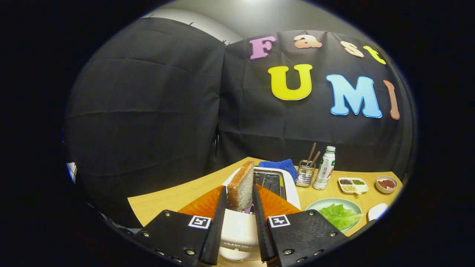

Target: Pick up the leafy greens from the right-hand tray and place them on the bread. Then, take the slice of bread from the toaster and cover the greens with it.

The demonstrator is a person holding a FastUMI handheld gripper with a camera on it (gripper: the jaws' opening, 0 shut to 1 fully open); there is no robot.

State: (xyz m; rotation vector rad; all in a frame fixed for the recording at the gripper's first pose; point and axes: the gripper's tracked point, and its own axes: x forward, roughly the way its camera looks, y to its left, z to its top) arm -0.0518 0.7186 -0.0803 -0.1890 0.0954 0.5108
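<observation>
With my gripper (pixel 239 193) narrowed onto the upright browned-crust bread slice (pixel 241 185) between its fingers, above the white toaster (pixel 276 181), I'd lift straight and keep the squeeze gentle.

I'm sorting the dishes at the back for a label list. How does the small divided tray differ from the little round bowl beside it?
The divided tray is white, oblong and split into compartments holding dark, green and pale bits; the round bowl is tan, single-welled, holding one reddish-brown filling. The tray lies nearer the bottle. Both rest on the wooden table, beyond the gripper that clasps the bread slice.
</observation>
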